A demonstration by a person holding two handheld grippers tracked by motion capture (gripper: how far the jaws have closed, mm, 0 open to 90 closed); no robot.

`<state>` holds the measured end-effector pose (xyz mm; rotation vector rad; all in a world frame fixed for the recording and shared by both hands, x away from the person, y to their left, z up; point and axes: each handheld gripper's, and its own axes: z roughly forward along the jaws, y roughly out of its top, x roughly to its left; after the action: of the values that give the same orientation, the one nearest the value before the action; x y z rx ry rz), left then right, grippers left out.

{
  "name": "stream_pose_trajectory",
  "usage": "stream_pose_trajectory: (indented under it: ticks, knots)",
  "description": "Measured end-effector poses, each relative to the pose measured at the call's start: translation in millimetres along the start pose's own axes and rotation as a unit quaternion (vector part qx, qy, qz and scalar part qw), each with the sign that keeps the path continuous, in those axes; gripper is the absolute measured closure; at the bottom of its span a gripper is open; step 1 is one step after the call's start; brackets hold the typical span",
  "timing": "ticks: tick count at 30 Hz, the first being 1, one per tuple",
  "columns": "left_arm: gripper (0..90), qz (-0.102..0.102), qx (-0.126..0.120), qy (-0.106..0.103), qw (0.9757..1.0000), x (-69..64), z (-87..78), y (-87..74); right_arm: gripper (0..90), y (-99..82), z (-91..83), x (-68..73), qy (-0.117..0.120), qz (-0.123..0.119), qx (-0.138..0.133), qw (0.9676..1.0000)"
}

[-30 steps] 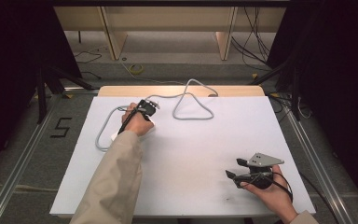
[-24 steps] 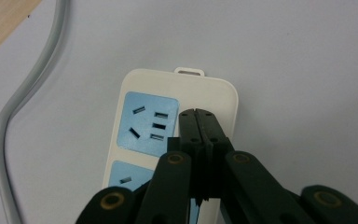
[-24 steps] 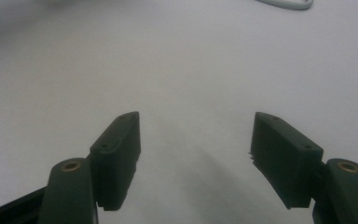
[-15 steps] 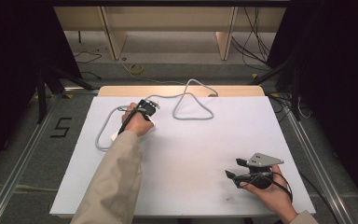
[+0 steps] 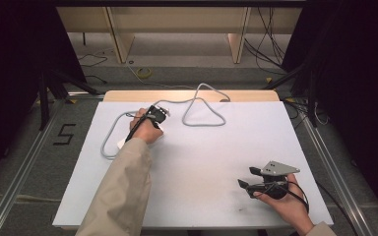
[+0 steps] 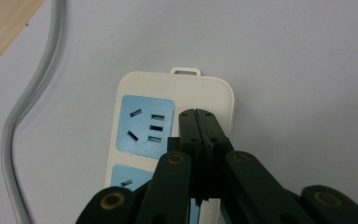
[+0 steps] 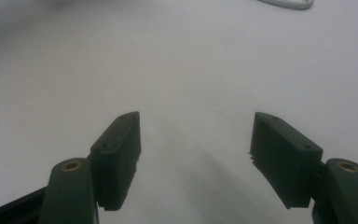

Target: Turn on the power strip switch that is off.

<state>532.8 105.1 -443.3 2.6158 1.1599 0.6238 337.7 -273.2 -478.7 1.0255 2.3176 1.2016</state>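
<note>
Cream plastic strip [image 6: 172, 140] lies at the table's [image 5: 197, 167] ten o'clock: rigid, light, smooth, best gripped across its long edges. Left gripper [image 6: 199, 122] hovers closed, empty; right gripper [image 7: 196, 154] gapes empty.

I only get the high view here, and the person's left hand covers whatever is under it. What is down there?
Observer: A white power strip with blue socket panels, lying flat on the table.
Operator: Is the left gripper holding it?
Observer: No. In the left gripper view the left gripper has its fingers pressed together with nothing between them, right over the strip.
Operator: And the grey cord?
Observer: That cable runs along the table beside the strip, not between the fingers.
Operator: The other gripper, is it shut as well?
Observer: No. The right gripper is wide open over bare table.
</note>
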Motion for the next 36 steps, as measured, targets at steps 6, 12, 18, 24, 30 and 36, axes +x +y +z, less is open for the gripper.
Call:
stream_pose_trajectory:
  ticks: [6, 12, 18, 24, 30, 36]
  knots:
    - [89.9, 0.015, -0.001, 0.002, 0.9999, -0.7, -0.5, -0.8, 34.2, 0.0, 0.3, -0.4, 0.000, -0.001, 0.002, 1.0000]
    - [89.8, 0.008, -0.007, -0.008, 0.9999, 2.9, -1.1, -2.9, 34.2, -0.2, 0.0, -0.6, -0.001, 0.000, 0.002, 1.0000]
    - [89.8, 0.004, -0.012, -0.006, 0.9999, 3.7, -1.3, -3.8, 34.2, -0.3, -0.1, -0.9, -0.001, 0.000, 0.002, 1.0000]
    - [89.7, 0.006, -0.014, -0.007, 0.9999, 4.2, -1.8, -4.6, 34.2, -0.2, -0.1, -0.7, -0.001, 0.000, 0.002, 1.0000]
    - [85.3, 0.002, -0.034, -0.011, 0.9994, 2.3, -6.6, -3.6, 34.2, -0.2, -0.1, -1.0, -0.001, -0.001, 0.002, 1.0000]
    - [83.7, -0.008, -0.059, -0.011, 0.9981, 1.7, -16.1, -3.7, 34.2, -0.2, -0.1, -0.7, -0.002, -0.001, 0.002, 1.0000]
